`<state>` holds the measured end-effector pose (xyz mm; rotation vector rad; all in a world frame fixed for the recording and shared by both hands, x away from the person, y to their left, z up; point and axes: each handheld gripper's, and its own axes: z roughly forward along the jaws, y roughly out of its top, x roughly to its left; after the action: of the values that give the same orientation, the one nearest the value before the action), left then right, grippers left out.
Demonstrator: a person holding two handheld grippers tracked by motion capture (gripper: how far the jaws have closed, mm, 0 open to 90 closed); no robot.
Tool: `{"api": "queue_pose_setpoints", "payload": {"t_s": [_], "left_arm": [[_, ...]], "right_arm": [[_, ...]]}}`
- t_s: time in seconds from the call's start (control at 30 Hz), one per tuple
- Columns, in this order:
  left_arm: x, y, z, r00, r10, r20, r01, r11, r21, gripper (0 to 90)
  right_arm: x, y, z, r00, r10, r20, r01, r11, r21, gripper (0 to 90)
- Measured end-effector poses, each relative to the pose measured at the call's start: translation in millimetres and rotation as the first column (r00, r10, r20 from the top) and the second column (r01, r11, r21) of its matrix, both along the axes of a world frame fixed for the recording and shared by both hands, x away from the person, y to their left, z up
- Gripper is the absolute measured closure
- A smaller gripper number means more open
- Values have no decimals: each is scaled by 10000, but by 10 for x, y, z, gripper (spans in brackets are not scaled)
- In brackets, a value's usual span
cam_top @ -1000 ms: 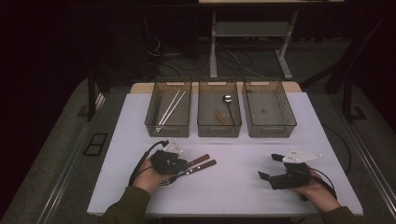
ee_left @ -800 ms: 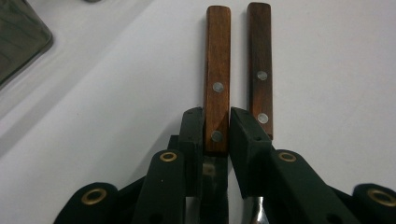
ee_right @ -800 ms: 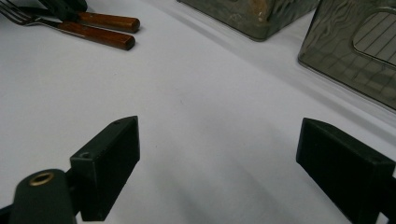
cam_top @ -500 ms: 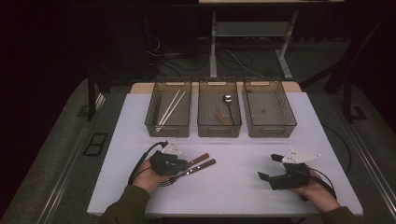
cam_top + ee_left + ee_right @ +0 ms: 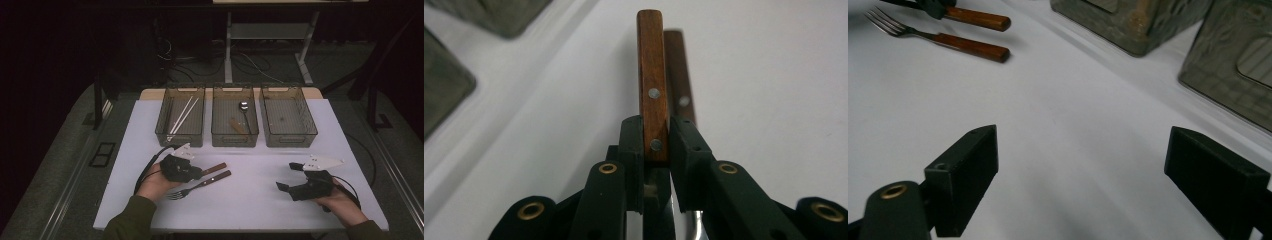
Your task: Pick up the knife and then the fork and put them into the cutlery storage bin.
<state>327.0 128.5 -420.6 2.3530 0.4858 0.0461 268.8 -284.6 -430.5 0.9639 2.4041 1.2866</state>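
Counting three bins (image 5: pixel 234 115), two wooden-handled utensils (image 5: pixel 214 168)

Left gripper (image 5: pixel 656 150) low, jaws clamped tight, right gripper (image 5: pixel 1088 175) apart, jaws spread wide

the left gripper (image 5: pixel 655 150) hides the metal end of the wooden-handled utensil (image 5: pixel 652 75) it clamps.

3 clear bins (image 5: pixel 234 116), 2 chopsticks (image 5: pixel 183 115), 1 spoon (image 5: pixel 244 111), 1 fork (image 5: pixel 200 186), 1 more wood-handled utensil (image 5: pixel 652 90), 2 grippers (image 5: pixel 199 173), 1 counter (image 5: pixel 250 200).
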Motion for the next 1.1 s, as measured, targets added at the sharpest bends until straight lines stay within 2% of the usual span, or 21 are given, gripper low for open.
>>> {"api": "queue_pose_setpoints", "payload": {"t_s": [0.13,0.23,0.27,0.3,0.33,0.5,0.57,0.67,0.7,0.73,0.77,0.83,0.87,0.93,0.97,1.03,1.07,1.1], "left_arm": [[-16,-92,97,9990,-446,19,446,9990,-60,764],[-47,-187,144,9958,-920,-14,920,9957,-98,764],[-47,-187,144,9958,-920,-14,920,9957,-98,763],[-63,-263,170,9917,-1287,8,1287,9917,-48,763],[-67,-303,182,9894,-1450,2,1450,9894,-42,763],[-71,-529,237,9745,-2244,-28,2244,9745,27,763],[-79,-623,259,9674,-2533,-1,2533,9673,95,763],[-87,-749,283,9577,-2879,49,2878,9576,160,763],[-85,-786,286,9521,-3058,81,3055,9519,224,763],[-85,-786,286,9521,-3058,81,3055,9519,224,763],[-91,-860,283,9445,-3285,40,3282,9441,309,763],[-97,-929,278,9365,-3506,17,3502,9358,392,763],[-101,-963,280,9327,-3607,8,3604,9319,422,763],[-110,-1026,291,9228,-3853,29,3848,9219,456,763],[-121,-1056,300,9196,-3929,53,3922,9186,486,763],[-142,-1108,317,9129,-4079,119,4068,9120,536,763],[-156,-1131,324,9096,-4151,145,4139,9088,522,762],[-168,-1151,332,9050,-4249,180,4233,9041,582,763]], "right_arm": [[10,60,130,9971,750,-143,-750,9972,5,135],[18,87,189,9833,1795,-310,-1800,9836,-134,136],[18,87,189,9833,1795,-310,-1800,9836,-134,136],[40,107,227,9746,2180,-505,-2198,9750,-322,137],[50,124,246,9733,2248,-453,-2270,9726,-496,140],[109,243,334,9633,2636,-497,-2669,9606,-775,147],[132,313,355,9554,2896,-586,-2939,9519,-864,157],[164,432,371,9391,3377,-636,-3425,9347,-948,160],[175,472,375,9334,3526,-668,-3578,9285,-994,160],[185,508,377,9255,3726,-684,-3780,9199,-1041,163],[193,545,381,9177,3910,-698,-3966,9116,-1081,186],[195,614,394,8995,4295,-797,-4363,8925,-1145,232],[194,651,398,8950,4380,-849,-4456,8870,-1214,247],[199,716,398,8762,4706,-1040,-4813,8658,-1369,323],[200,749,393,8713,4779,-1115,-4901,8586,-1500,356],[216,802,368,8518,5067,-1329,-5230,8368,-1621,419],[221,824,357,8498,5081,-1405,-5261,8342,-1654,443],[227,844,344,8433,5151,-1532,-5357,8282,-1647,477]]}}
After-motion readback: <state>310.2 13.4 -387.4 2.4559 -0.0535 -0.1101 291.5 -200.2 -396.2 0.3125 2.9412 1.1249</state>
